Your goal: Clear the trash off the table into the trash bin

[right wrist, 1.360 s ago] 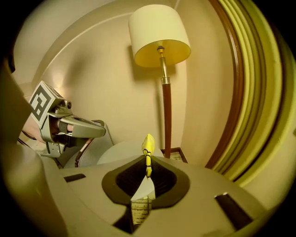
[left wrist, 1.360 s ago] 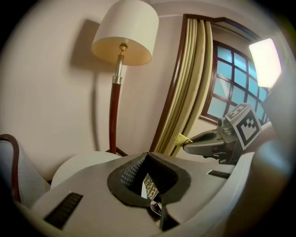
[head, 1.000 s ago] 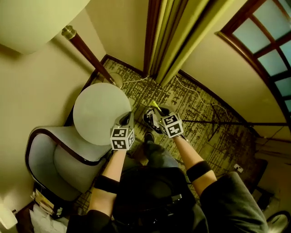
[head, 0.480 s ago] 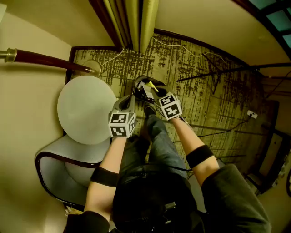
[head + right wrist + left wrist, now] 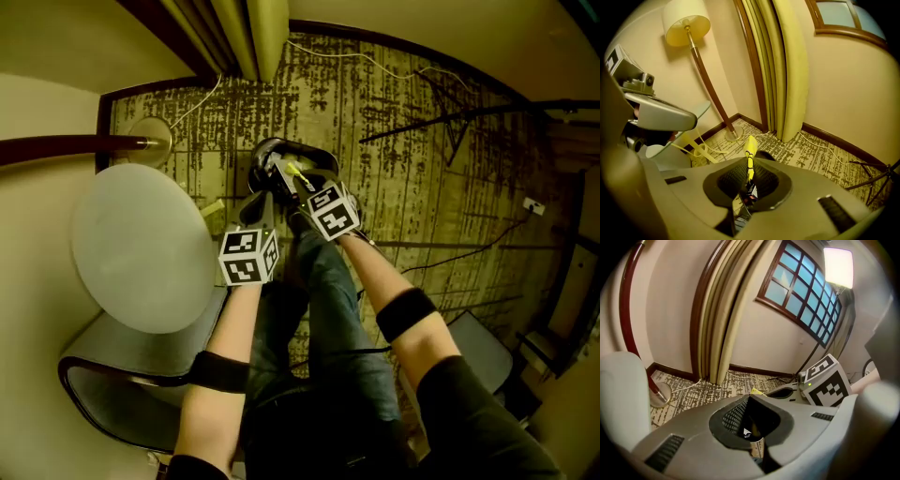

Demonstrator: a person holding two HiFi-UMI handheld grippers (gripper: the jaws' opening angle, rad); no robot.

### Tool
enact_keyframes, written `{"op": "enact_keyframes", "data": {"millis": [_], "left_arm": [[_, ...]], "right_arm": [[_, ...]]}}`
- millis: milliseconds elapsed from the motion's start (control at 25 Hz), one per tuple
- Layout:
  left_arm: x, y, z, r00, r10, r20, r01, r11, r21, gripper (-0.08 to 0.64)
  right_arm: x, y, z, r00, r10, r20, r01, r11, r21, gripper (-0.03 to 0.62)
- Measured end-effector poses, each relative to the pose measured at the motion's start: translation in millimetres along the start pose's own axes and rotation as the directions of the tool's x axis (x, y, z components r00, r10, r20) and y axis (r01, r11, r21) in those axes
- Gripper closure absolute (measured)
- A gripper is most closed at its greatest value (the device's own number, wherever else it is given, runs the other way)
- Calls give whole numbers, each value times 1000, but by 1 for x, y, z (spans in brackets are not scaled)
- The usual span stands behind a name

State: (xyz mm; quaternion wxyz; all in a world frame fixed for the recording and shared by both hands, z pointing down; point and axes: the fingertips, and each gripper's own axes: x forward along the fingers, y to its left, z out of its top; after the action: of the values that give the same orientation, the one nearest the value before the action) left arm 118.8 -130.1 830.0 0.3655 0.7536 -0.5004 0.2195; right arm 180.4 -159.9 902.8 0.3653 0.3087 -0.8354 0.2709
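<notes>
Patterned carpet beside the round desk bears a dark trash bin. Above it, the right hand-held gripper pinches a yellow wrapper — the left hand-held gripper is clenched.

Patterned carpet, yellow curtains, lit floor lamp, lattice window, grey armchair

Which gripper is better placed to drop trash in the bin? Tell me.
Right: the right gripper pinches a yellow wrapper over the black bin; the left gripper is shut, apparently empty.
</notes>
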Motion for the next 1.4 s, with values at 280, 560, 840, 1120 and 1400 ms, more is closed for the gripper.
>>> {"op": "enact_keyframes", "data": {"millis": [280, 560, 840, 1120, 1400], "left_arm": [[79, 42, -61, 1000, 18, -23, -19, 999, -36, 558], [138, 78, -93, 999, 23, -46, -25, 999, -46, 558], [156, 88, -101, 999, 13, -47, -15, 999, -40, 558], [139, 81, -94, 999, 2, -45, -4, 999, -43, 558], [94, 62, -76, 999, -3, -48, 1, 999, -52, 558]], "right_arm": [[99, -24, -58, 998, 8, -56, -10, 1000, -25, 540], [176, -50, -89, 995, -11, -96, 7, 999, -46, 534], [213, -60, -106, 992, -14, -127, 8, 999, -41, 446], [194, -60, -106, 984, -91, -154, 83, 995, -63, 288], [151, -49, -73, 986, -99, -138, 90, 994, -67, 258]]}}
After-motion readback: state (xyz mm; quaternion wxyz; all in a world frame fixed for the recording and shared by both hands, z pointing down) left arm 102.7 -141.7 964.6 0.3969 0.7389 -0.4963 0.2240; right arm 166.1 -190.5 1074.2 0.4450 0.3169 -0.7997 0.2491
